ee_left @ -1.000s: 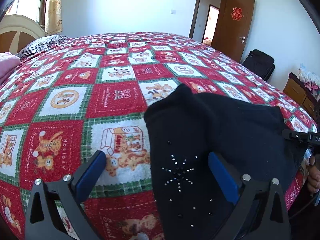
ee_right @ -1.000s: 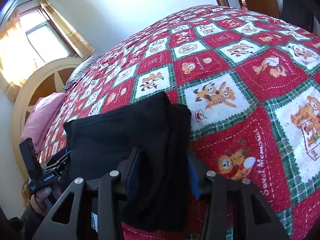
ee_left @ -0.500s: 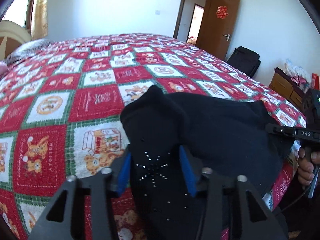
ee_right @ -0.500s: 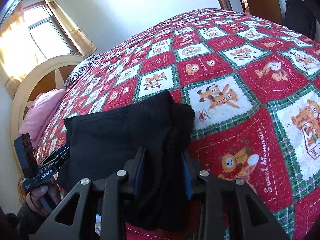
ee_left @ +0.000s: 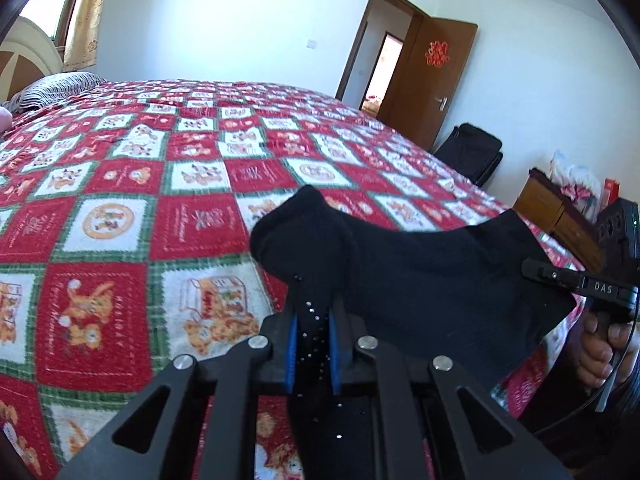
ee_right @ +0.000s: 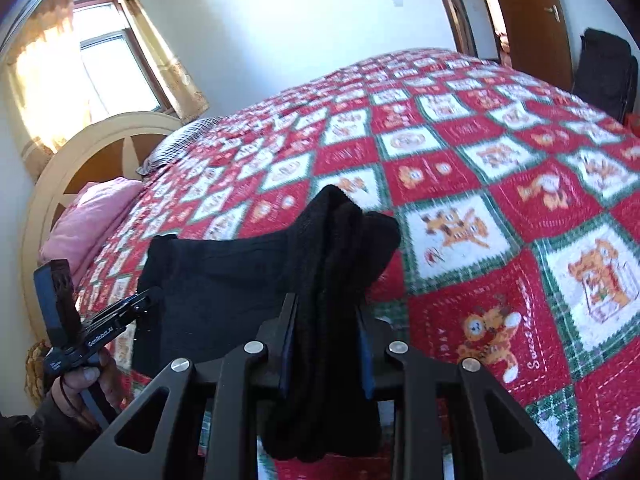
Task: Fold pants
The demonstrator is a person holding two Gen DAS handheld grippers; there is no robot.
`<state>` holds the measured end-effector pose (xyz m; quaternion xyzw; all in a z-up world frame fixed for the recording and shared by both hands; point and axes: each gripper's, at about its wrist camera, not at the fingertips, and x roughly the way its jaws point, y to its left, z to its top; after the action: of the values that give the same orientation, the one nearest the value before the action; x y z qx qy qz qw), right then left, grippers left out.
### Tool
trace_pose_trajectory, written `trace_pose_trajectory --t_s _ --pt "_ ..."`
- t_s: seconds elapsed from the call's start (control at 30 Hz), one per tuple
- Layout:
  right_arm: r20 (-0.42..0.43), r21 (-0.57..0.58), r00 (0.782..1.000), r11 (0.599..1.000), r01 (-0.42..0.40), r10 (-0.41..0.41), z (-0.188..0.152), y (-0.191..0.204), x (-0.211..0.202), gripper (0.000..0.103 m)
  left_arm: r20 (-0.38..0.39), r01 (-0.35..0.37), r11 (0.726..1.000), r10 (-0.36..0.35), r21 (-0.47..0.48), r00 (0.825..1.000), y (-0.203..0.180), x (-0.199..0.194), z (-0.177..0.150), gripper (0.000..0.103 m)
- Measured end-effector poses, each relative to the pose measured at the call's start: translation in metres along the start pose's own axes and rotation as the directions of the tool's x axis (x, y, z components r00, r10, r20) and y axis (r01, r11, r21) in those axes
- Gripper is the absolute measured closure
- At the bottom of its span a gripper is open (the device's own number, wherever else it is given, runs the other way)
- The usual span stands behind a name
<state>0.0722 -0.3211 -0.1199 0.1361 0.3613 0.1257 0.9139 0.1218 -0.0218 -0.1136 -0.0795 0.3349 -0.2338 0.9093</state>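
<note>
The black pants lie near the bottom edge of the bed's red patchwork bedspread, low and centre in both views, with one bunched corner in each gripper. The left gripper has just closed, and its blue pads pinch a narrow ridge of the cloth dotted with small studs. The right gripper has also been closing; its jaws stand a little wider, clamped on a thicker, layered wad of the fabric. The cloth looks soft, limp and light, a thick knit that sags between the two grips and will drape, not hold a shape. It seems unlikely to slip from the pads. Holding at the two corners, as now, should keep the edge taut for a fold.
</note>
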Motion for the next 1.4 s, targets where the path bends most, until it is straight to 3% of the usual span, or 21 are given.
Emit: trace_pose_trajectory --t_s 0.23,0.43,0.67,0.9,1.07,1.13,1.2,1.3,1.4 --pt "-0.001 -0.067 0.998 0.996 -0.059 0.059 0.025 0.039 0.013 0.076 0.062 -0.032 0.999 0.032 -0.014 0.998 0.017 -0.03 0.015 0.09" --pt "-0.025 -0.116 0.991 0.984 -0.136 0.134 0.05 0.089 0.051 0.077 0.12 -0.127 0.991 0.132 -0.043 0.984 0.058 -0.067 0.027 0.09" --pt "-0.089 -0.175 0.968 0.953 -0.246 0.233 0.076 0.165 0.114 0.077 0.144 -0.267 0.958 0.28 -0.106 0.949 0.118 -0.105 0.026 0.09" --pt "-0.147 -0.242 0.948 0.919 -0.312 0.284 0.076 0.236 0.166 0.077 0.155 -0.366 0.908 0.399 -0.202 0.904 0.176 -0.132 0.012 0.09" --pt "-0.203 -0.253 0.94 0.913 -0.32 0.273 0.07 0.266 0.202 0.077 0.114 -0.388 0.885 0.427 -0.257 0.897 0.207 -0.126 -0.005 0.09" --pt "-0.232 -0.245 0.94 0.92 -0.306 0.251 0.066 0.267 0.216 0.077 0.08 -0.402 0.877 0.435 -0.263 0.897 0.214 -0.117 -0.012 0.086" --pt "-0.262 -0.228 0.937 0.928 -0.294 0.233 0.063 0.261 0.228 0.076 0.045 -0.432 0.861 0.459 -0.268 0.887 0.221 -0.108 -0.019 0.075" --pt "-0.291 -0.201 0.937 0.945 -0.257 0.193 0.06 0.247 0.244 0.073 0.027 -0.446 0.86 0.466 -0.247 0.884 0.222 -0.102 -0.029 0.071" --pt "-0.292 -0.175 0.943 0.961 -0.214 0.157 0.056 0.235 0.249 0.059 0.031 -0.496 0.84 0.514 -0.22 0.857 0.215 -0.103 -0.032 0.051"
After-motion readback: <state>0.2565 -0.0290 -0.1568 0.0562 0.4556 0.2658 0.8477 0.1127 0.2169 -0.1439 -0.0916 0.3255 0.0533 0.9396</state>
